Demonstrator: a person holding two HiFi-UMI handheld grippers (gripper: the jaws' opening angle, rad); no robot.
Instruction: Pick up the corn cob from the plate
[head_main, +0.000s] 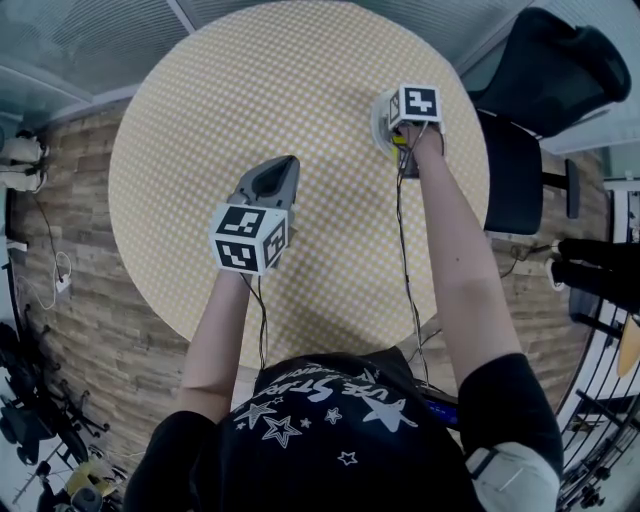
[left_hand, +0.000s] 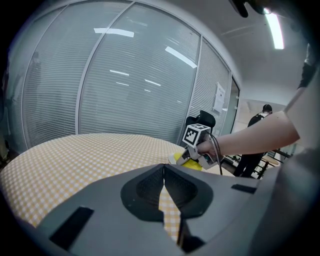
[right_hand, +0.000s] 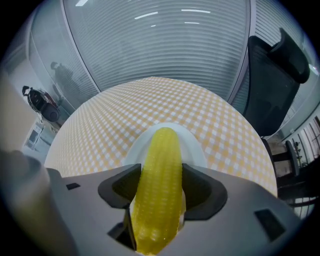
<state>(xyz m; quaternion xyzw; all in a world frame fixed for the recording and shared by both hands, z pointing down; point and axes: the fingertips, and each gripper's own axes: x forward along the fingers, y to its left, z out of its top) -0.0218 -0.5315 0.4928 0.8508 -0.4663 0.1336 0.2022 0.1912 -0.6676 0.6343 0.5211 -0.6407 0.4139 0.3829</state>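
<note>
A yellow corn cob (right_hand: 162, 150) lies lengthwise between the jaws of my right gripper (right_hand: 160, 176), which is shut on it. Its far end reaches over a white plate (right_hand: 195, 146) on the checkered round table (right_hand: 110, 120). I cannot tell whether the cob still touches the plate. In the head view the right gripper (head_main: 400, 140) is at the table's far right, over the plate (head_main: 380, 122). My left gripper (head_main: 283, 165) hovers over the table's middle, shut and holding nothing. From the left gripper view (left_hand: 163, 171), the corn cob (left_hand: 192, 164) shows yellow under the right gripper (left_hand: 196, 152).
A black office chair (head_main: 545, 75) stands close to the table's far right edge. Glass walls with blinds (left_hand: 125, 85) curve round the far side. A person (left_hand: 259, 120) stands in the background. Wooden floor (head_main: 70, 250) surrounds the table.
</note>
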